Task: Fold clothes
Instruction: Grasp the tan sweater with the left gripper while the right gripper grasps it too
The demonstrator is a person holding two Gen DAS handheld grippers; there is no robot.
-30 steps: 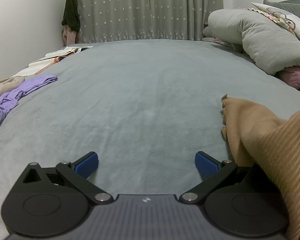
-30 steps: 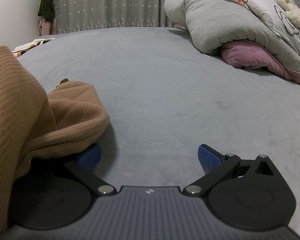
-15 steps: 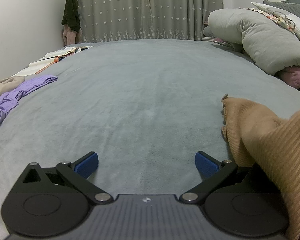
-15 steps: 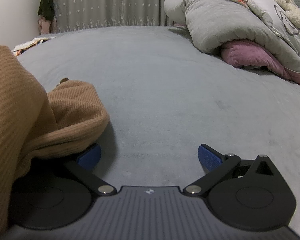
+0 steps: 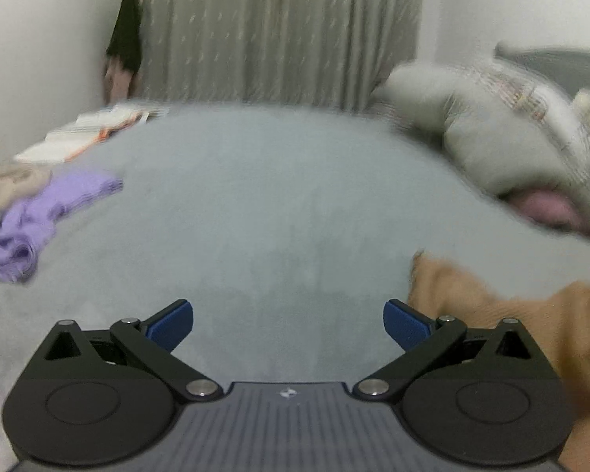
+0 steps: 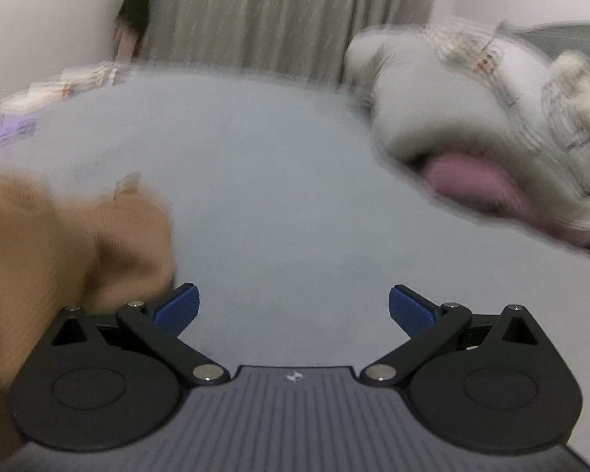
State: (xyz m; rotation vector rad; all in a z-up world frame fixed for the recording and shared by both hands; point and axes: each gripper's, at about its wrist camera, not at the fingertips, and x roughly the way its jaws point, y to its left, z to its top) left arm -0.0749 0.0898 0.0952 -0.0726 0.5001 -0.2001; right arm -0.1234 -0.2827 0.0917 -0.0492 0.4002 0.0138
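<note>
A tan ribbed garment [image 5: 491,306] lies bunched on the grey bed at the lower right of the left wrist view, and at the left [image 6: 59,244] of the right wrist view. It sits between the two grippers. My left gripper [image 5: 288,324] is open over bare bedding, its right finger just beside the garment's edge. My right gripper [image 6: 294,308] is open too, its left finger close to the tan cloth. Nothing is held between either pair of blue pads. Both views are motion-blurred.
A purple garment [image 5: 43,216] and beige clothes lie at the bed's left edge, with papers [image 5: 90,133] behind them. A rolled grey duvet [image 6: 452,118] over a pink blanket [image 6: 468,181] fills the right side. Curtains [image 5: 279,31] hang at the back.
Both grippers have lifted and tilted, so the views now blur and look from higher up. The tan garment no longer drapes over the gripper bodies. Both stay open.
</note>
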